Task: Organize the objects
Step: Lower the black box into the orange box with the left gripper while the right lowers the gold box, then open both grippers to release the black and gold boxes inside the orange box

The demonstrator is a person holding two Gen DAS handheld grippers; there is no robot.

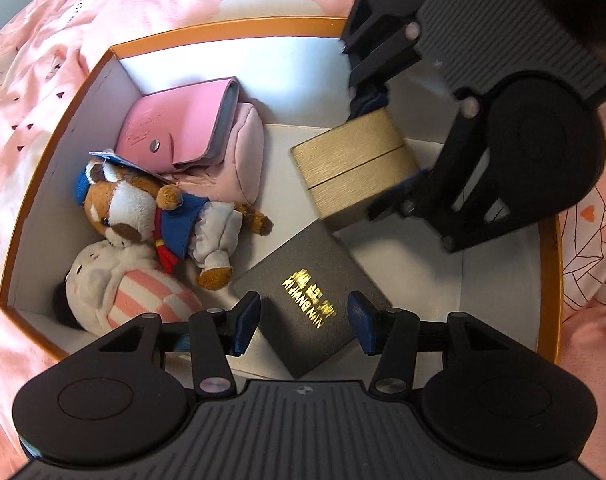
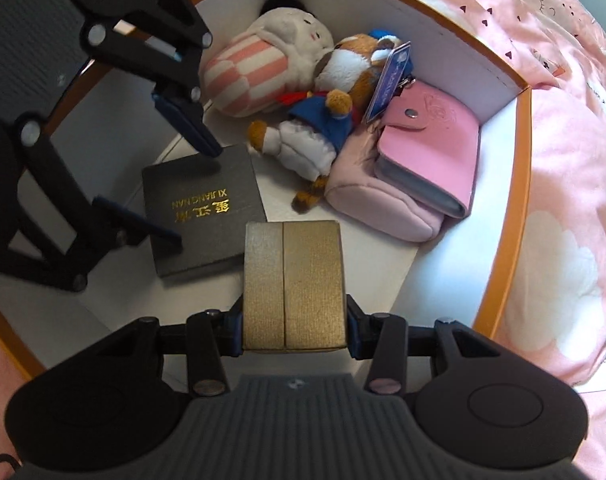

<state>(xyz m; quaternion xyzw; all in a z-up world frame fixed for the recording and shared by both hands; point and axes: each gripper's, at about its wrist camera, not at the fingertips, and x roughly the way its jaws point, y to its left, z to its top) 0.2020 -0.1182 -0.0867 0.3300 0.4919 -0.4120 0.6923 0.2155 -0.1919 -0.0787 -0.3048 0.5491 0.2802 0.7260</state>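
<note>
Pink bedding [image 2: 563, 200] surrounds the orange-rimmed box [image 2: 519, 184] where your right gripper [image 2: 294, 322] pinches the gold case [image 2: 295, 280] at lower centre; your left gripper [image 1: 305, 318] hangs spread over the black booklet [image 1: 311, 300], plush toys [image 1: 143, 208] at left.

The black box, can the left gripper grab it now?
Probably yes. The left gripper is open right over the black box, and nothing lies on the box. The gold box sits apart in the right gripper.

Brushed matt gold box [image 2: 295, 284], matt textured black box [image 2: 201, 208], plush cloth toys [image 1: 143, 208].
</note>
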